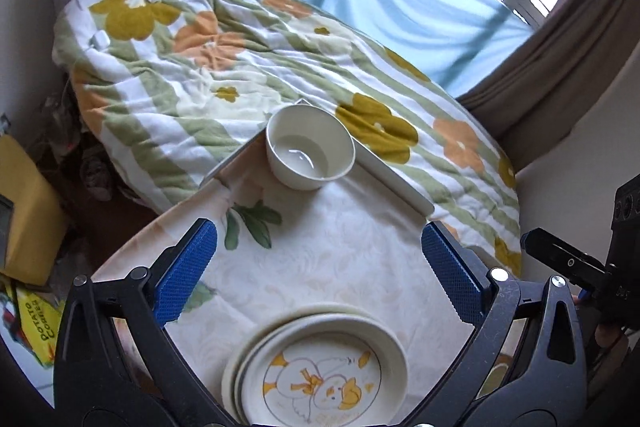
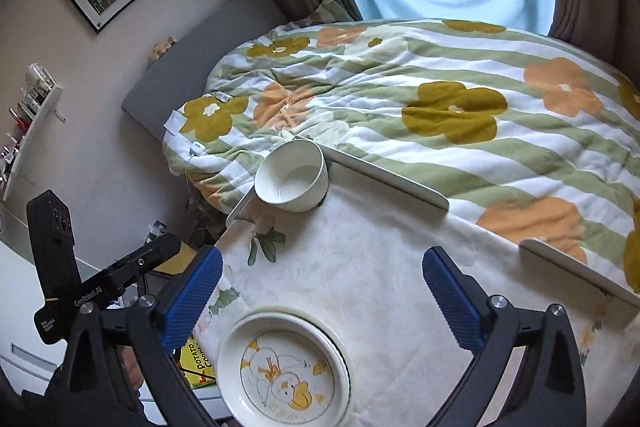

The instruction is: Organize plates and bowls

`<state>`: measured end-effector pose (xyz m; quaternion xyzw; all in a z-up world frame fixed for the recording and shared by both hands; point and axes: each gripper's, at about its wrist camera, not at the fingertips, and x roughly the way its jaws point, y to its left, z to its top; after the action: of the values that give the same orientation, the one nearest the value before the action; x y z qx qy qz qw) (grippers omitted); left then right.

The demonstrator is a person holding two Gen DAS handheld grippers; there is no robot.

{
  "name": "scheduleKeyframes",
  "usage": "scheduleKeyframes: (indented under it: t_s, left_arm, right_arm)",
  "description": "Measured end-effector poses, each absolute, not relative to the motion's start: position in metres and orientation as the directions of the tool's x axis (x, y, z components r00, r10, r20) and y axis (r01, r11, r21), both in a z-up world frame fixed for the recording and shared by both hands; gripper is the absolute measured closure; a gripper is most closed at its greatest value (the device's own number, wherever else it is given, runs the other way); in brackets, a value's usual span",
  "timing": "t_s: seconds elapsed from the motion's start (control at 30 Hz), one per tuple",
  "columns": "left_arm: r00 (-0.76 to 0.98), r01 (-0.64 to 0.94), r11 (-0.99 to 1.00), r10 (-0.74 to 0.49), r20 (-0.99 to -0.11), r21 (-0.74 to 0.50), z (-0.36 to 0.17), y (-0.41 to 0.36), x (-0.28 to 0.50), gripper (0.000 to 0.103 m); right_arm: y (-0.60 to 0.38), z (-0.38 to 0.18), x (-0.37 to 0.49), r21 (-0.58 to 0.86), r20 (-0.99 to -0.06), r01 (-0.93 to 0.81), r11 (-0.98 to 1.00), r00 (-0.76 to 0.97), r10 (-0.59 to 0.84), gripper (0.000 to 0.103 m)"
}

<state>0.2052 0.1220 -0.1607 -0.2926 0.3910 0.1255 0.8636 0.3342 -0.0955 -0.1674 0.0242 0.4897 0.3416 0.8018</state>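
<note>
While both grippers (image 1: 320,271) (image 2: 322,289) gape empty: bowl (image 1: 310,147) at table's (image 1: 340,247) far edge, plates (image 1: 320,367) near.

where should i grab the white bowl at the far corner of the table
Take the plain white ceramic bowl by its rim, one finger inside and one outside the wall, coming from above on the near side. It stands upright, open and seemingly empty. Its far side sits against the table's raised white edge, leaving little room there.
</note>
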Motion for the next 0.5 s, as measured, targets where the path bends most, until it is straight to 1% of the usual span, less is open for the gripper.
scheduleKeyframes:
  t_s: [0.13,0.2,0.23,0.27,0.3,0.33,0.37,0.43,0.47,0.5]
  left_arm:
    - [0.645,-0.461,0.765,-0.059,-0.762,-0.449,-0.197,0.149,0.247,0.002]
    - [0.628,-0.47,0.755,-0.079,-0.774,-0.458,-0.22,0.159,0.271,0.005]
    - [0.62,-0.474,0.751,-0.087,-0.78,-0.46,-0.23,0.161,0.279,0.015]
    - [0.606,-0.48,0.746,-0.099,-0.789,-0.461,-0.242,0.165,0.29,0.027]
    - [0.591,-0.487,0.741,-0.109,-0.799,-0.462,-0.252,0.169,0.299,0.033]
    - [0.578,-0.494,0.734,-0.124,-0.806,-0.467,-0.264,0.172,0.307,0.04]
    - [0.569,-0.497,0.729,-0.135,-0.811,-0.471,-0.272,0.175,0.314,0.045]
    - [0.555,-0.504,0.724,-0.147,-0.819,-0.472,-0.286,0.181,0.325,0.049]
    - [0.55,-0.505,0.724,-0.15,-0.822,-0.47,-0.291,0.184,0.329,0.05]
    - [0.548,-0.504,0.725,-0.151,-0.822,-0.469,-0.295,0.186,0.331,0.051]
  right_arm:
    - [-0.052,-0.197,0.378,0.382,-0.802,-0.502,0.776,0.238,0.548,0.003]
    - [-0.036,-0.222,0.4,0.417,-0.815,-0.474,0.775,0.184,0.55,0.003]
    - [-0.03,-0.233,0.408,0.436,-0.816,-0.458,0.775,0.162,0.555,0.004]
    - [-0.025,-0.244,0.415,0.45,-0.818,-0.445,0.775,0.143,0.557,0.004]
    - [-0.018,-0.256,0.422,0.461,-0.821,-0.432,0.775,0.125,0.557,0.009]
    - [-0.012,-0.264,0.429,0.467,-0.825,-0.425,0.776,0.107,0.555,0.018]
    - [-0.005,-0.272,0.434,0.471,-0.829,-0.422,0.775,0.09,0.552,0.022]
    - [0.01,-0.29,0.441,0.47,-0.84,-0.414,0.78,0.063,0.539,0.035]
    - [0.014,-0.297,0.444,0.468,-0.843,-0.411,0.782,0.056,0.534,0.037]
    - [0.017,-0.303,0.447,0.469,-0.846,-0.407,0.784,0.048,0.531,0.043]
